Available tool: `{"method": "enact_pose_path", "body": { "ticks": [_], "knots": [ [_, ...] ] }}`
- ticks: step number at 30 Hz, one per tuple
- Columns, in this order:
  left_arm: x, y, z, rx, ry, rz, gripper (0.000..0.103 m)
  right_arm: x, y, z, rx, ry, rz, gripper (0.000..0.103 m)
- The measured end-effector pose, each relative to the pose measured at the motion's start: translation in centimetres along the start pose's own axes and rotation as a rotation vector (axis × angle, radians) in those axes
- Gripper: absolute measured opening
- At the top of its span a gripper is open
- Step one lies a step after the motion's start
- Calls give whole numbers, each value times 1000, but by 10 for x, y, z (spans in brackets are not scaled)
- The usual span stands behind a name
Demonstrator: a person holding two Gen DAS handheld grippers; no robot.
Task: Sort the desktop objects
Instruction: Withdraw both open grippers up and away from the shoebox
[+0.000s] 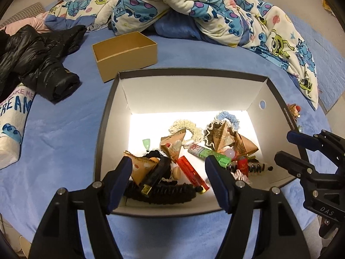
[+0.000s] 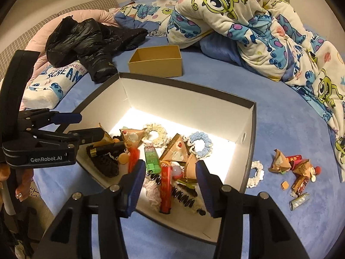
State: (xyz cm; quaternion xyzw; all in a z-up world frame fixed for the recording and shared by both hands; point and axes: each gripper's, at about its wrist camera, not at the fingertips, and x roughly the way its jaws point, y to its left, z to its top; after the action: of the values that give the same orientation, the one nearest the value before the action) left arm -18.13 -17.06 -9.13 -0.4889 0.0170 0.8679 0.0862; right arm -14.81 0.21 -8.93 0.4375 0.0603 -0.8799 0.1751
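Blue fleece bedspread [image 1: 64, 133]: both the left gripper [image 1: 168, 172] and right gripper [image 2: 170, 179] part-open, empty, above white-lined dark cardboard box [image 1: 189, 90]; tangled trinkets below fingertips probably snag together.

"GenRobot.AI" on left tool [image 2: 80, 127]; "DAS" on right tool [image 1: 286, 146]; "SCREAM" on pillow [image 2: 54, 79].

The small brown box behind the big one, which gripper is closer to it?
Left. The left gripper sits over the big box's side toward the small brown box; the right gripper sits over the opposite side.
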Motion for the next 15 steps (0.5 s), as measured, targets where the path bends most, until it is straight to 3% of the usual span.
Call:
{"method": "enact_pose_path", "body": {
  "ticks": [9, 15],
  "knots": [
    [-35, -9, -13, -19, -14, -8, 74, -31, 6, -11, 8, -9, -42, 49],
    [-62, -27, -27, -20, -39, -7, 81, -67, -5, -30, 110, -18, -101, 52]
  ]
}}
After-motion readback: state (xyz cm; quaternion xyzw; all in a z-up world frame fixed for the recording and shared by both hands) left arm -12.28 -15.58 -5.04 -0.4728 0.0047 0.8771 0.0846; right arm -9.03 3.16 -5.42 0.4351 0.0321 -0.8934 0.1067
